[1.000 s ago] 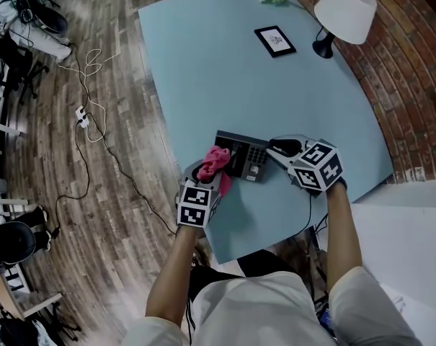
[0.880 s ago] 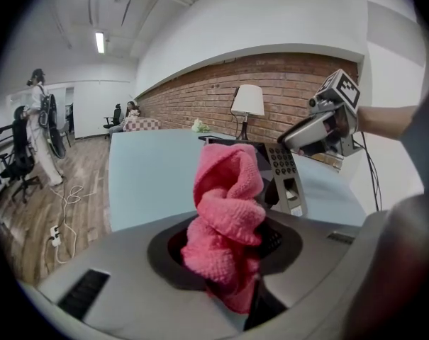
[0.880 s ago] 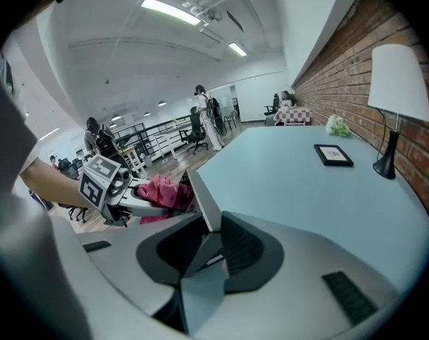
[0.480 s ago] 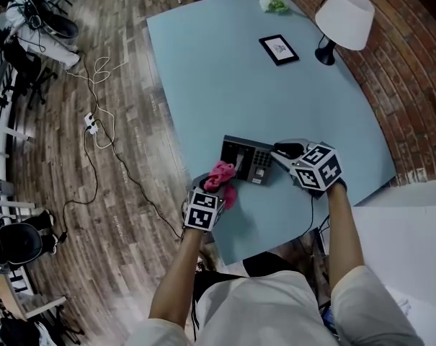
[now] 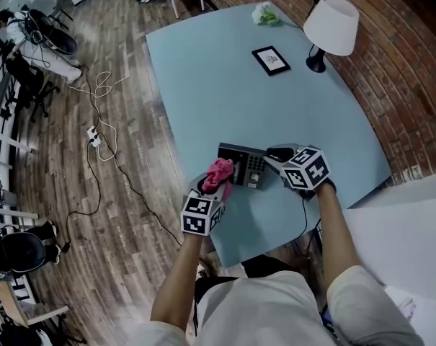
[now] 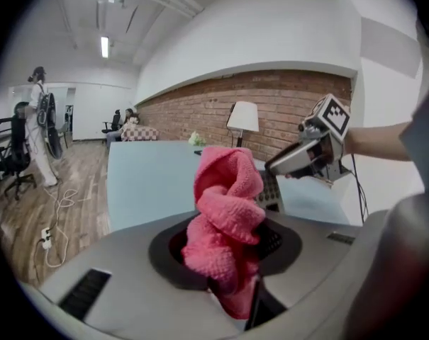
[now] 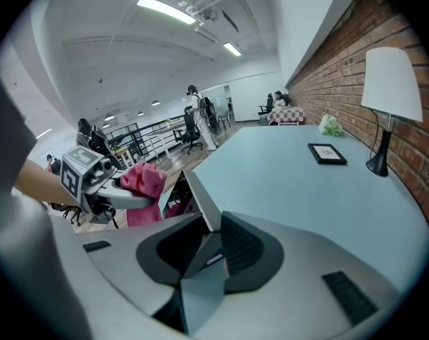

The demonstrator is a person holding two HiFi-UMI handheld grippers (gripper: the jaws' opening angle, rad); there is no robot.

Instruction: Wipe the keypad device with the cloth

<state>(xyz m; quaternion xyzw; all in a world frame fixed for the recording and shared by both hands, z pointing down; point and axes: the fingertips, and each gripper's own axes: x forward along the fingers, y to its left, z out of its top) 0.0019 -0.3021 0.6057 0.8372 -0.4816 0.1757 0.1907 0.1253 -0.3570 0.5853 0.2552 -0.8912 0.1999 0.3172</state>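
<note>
Left gripper (image 5: 213, 183): jaws closed tight on the pink cloth (image 5: 219, 171), which stands bunched above them.
Right gripper (image 5: 274, 156): jaws closed on the right edge of the keypad device (image 5: 241, 161), steadying it.
Keypad device: on the blue table (image 5: 225, 78), between both grippers.
Cloth position: at the device's left end, over the screen side (actual contact cannot be confirmed).
Done: device secured, cloth brought to the device.
Left: judged most of the wiping, particularly the keypad end nearer the right gripper.
Cleanliness: no dirt or streaks discernible, so progress cannot be gauged from the surface.
</note>
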